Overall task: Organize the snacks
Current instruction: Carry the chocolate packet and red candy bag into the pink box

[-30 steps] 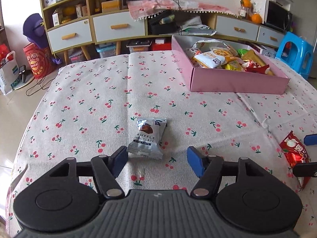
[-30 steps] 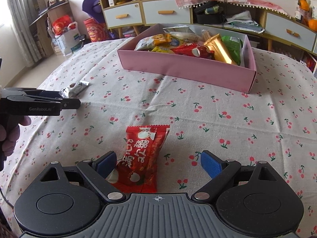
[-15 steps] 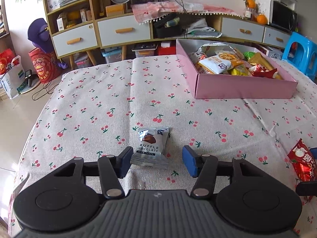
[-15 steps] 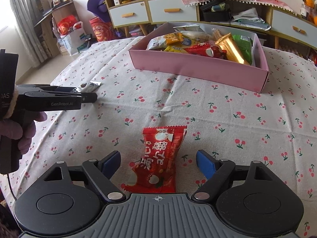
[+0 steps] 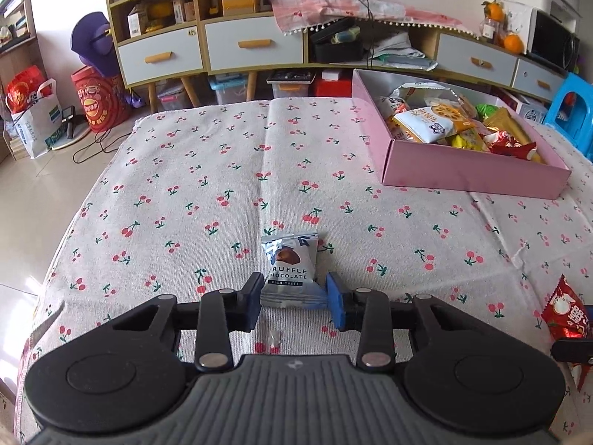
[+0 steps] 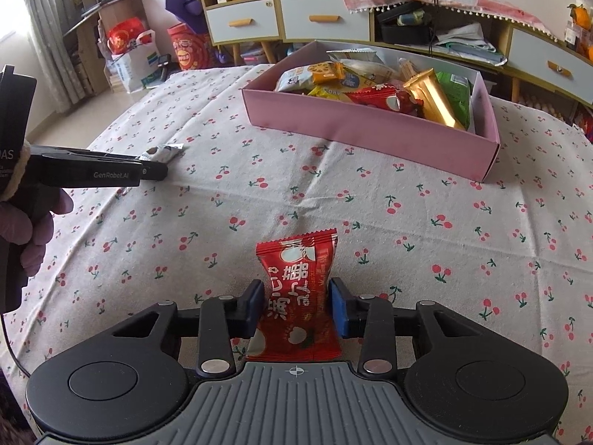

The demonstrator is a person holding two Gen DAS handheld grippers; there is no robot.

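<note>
Most snacks already sit in the pink box at the far side of the cherry-print tablecloth; I count two pkts left out on the cloth, one per gripper.

Left gripper: jaws closing, pads touching both side edges of the silver truffle chocolate packet at its near crimped end. Pkt lies flat on the cloth, near me and well apart from the box, which is up and to the right in the left wrist view. Long axis runs straight away from the gripper, label upright to me, top seam pointing toward the far table edge.

Right gripper: jaws closing, pads pressed on the mid-section of the red snack packet, wrapper looks pinched in a bit. Its long axis also runs away from me, far seam aimed roughly at the box's near wall, tilted a touch right.

Left to do, I reckon: lift both, carry over, drop in box. Neither pkt looks off the cloth yet.
</note>
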